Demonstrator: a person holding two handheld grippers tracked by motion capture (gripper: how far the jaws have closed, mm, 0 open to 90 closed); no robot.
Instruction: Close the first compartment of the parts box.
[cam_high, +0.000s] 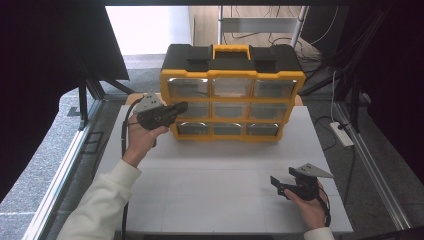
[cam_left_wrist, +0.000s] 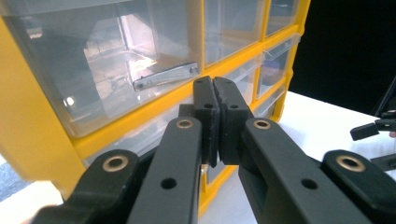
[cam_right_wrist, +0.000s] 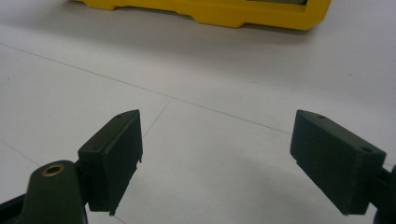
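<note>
White table (cam_high: 220, 170) | left gripper (cam_high: 182, 106) fingers closed at yellow organizer (cam_high: 232, 75) | right gripper (cam_high: 278, 186) fingers apart, low.

The left gripper (cam_high: 184, 105) and right gripper (cam_high: 274, 182) are black, each topped by a grey three-cornered plate with a black cable trailing. Brass-coloured rivets, perhaps bushings, mark the jaw arms. The sleeves look cream-white.

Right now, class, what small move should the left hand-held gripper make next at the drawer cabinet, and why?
Probably open its jaws a little. The left hand-held gripper is shut with nothing between its jaws, its tips close to the yellow drawer cabinet just below the clear top-left drawer. Shut, it cannot take hold of a drawer front.
</note>
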